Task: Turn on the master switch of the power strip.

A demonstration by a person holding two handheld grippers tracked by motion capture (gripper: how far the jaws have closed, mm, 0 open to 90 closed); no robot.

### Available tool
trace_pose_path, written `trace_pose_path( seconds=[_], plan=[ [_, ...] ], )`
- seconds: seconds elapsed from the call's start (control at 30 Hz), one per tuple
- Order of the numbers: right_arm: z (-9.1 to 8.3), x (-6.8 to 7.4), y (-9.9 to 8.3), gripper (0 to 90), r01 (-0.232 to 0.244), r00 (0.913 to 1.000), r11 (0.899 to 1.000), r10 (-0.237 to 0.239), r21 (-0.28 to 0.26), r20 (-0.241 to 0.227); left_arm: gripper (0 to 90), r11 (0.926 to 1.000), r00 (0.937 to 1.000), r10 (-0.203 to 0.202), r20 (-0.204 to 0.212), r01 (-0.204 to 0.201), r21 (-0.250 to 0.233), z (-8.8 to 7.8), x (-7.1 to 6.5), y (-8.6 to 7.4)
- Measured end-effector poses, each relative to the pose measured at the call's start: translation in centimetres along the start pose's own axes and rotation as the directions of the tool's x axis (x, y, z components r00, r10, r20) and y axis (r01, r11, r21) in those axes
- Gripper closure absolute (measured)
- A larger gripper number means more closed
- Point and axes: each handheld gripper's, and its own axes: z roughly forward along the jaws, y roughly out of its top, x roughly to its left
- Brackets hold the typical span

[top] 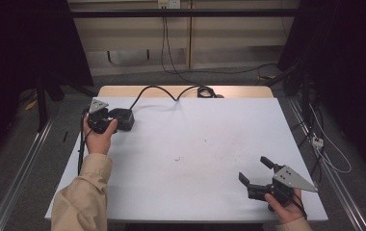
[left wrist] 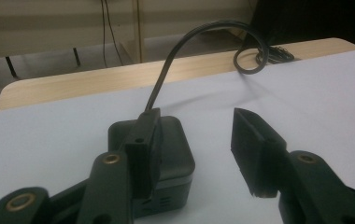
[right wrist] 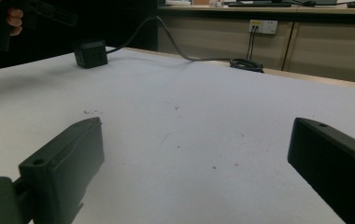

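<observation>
The black power box sits on the white table near its far left corner, flat on its base, and a thick black cable rises from its rear, arcs over the table's far edge and ends in a loose coil on the bare wooden strip beyond the white sheet. From the left gripper view the box lies between the 2 jaws but off to 1 side: the left-hand jaw stands against its near face, seemingly touching it, while the other jaw stands apart from it with bare table between. So the left hand-held gripper is part-way spread around the box, not clamped on it. The left hand grips it from behind, a tan sleeve trailing back to the near edge.

Well apart, at the near right corner, the right hand-held gripper rests low over the table, its 2 jaws spread wide with nothing between them, angled toward the table's middle. The right hand holds it from below the grey plate. A few small specks mark the sheet ahead of it.
</observation>
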Motion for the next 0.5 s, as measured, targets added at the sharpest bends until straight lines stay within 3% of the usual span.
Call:
trace_pose_path(
  seconds=[0.33,0.5],
  plan=[
    [0.00,-0.01,-0.01,3.2,0.006,1.0000,1.000,-0.006,0.002,-0.001,63.7,0.9993,0.9997,-0.019,-0.014,0.019,0.031,0.25,0.67,-0.23],
    [0.00,-0.04,-0.03,3.2,0.005,1.0000,1.000,-0.005,0.002,-0.001,66.8,0.9993,0.9997,-0.010,-0.022,0.010,0.037,0.35,0.75,-0.06]
  ],
)
